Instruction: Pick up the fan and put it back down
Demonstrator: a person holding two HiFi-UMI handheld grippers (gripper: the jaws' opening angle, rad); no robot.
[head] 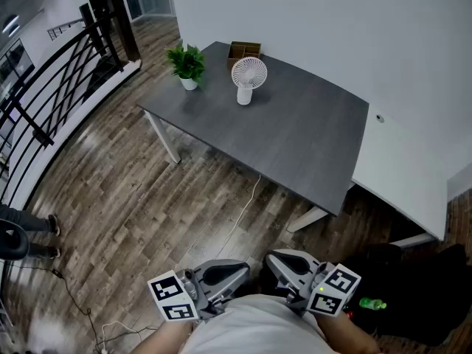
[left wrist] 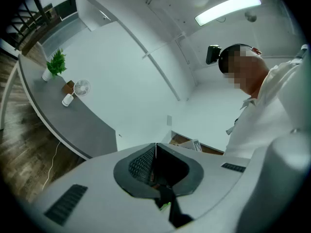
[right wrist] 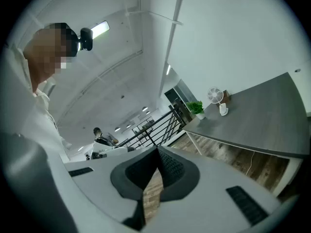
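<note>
head view: white fan (head: 248, 78) upright at far end of grey table (head: 302, 142), just beside brown box (head: 244, 49), near potted plant (head: 187, 65). left gripper (head: 234, 273) and right gripper (head: 279, 265) low at frame bottom, close to person's body, well apart from table.

left gripper view: jaws pressed together, nothing between them. fan small, far off on table.

right gripper view: jaws closed tight, empty. fan upright on table, plant beside it, far off.

One grey tabletop (head: 310, 146) carries one white fan (head: 248, 78), one potted plant (head: 187, 63) and one wooden box (head: 244, 49). There are two grippers, a left gripper (head: 237, 273) and a right gripper (head: 276, 262).
</note>
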